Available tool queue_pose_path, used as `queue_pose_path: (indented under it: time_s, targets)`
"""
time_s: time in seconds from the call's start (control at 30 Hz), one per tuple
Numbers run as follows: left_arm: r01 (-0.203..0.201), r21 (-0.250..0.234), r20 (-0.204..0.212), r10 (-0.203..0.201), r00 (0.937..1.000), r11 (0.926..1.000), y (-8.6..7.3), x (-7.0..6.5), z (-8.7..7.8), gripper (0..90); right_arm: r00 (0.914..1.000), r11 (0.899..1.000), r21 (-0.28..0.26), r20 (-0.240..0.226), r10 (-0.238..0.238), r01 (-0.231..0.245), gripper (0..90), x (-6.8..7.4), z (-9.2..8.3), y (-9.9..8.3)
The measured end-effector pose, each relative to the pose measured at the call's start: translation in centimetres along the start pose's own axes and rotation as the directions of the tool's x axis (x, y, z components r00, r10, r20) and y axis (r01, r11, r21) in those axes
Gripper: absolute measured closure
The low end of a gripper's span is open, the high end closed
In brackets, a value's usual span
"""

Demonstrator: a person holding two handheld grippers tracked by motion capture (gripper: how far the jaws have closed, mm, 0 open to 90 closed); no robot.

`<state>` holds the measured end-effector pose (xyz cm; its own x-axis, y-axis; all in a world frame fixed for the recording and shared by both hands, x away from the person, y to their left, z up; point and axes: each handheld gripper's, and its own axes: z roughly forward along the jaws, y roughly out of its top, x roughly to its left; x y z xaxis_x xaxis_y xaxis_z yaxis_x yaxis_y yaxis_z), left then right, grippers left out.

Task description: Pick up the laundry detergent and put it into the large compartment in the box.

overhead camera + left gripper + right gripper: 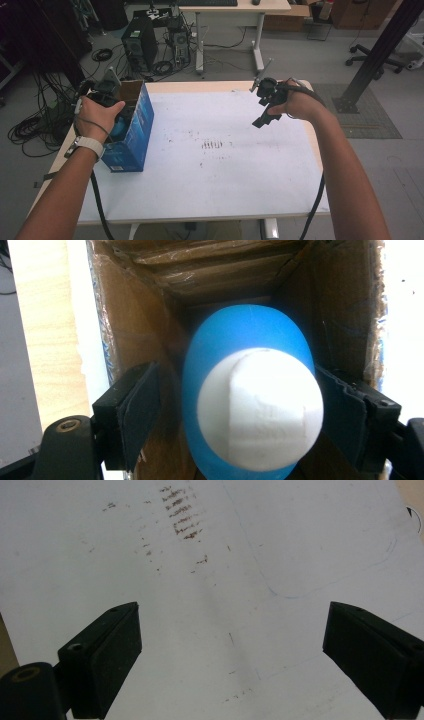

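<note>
the left gripper view looks down into an open cardboard box [145,300] with brown corrugated walls. a smooth blue egg-shaped object [235,335] with a white cap sits between the left gripper [235,415] jaws, touching the right pad; the left pad stands apart. the high view shows the box's glossy blue outside [135,135] at the table's [225,200] left. the right gripper [232,645], jaws wide apart, hovers over stained white paper [210,555].

No text, label, brand or number can be read anywhere. The blue box [131,135] at the left of the counter [225,170] carries pale printing on its near end, too small and blurred to make out.
</note>
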<state>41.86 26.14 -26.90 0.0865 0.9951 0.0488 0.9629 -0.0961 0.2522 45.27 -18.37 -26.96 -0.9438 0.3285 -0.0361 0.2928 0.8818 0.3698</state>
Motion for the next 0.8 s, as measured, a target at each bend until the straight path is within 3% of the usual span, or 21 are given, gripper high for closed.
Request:
queue_pose_path:
  time_s: [0.17, 0.8]
  targets:
    - [0.003, -0.013, 0.014, -0.003, 0.9999, 0.9999, 0.0, 0.1, -0.3, 18.9, 1.0, 1.0, -0.002, 0.001, -0.002, 0.002, 8.7, 0.1, -0.1, 0.0]
    - [-0.021, -0.032, 0.009, 0.021, 0.9997, 0.9993, -0.1, -0.4, -1.8, 14.6, 1.0, 1.0, -0.006, 0.009, 0.003, -0.003, 8.7, 0.5, -0.6, -0.2]
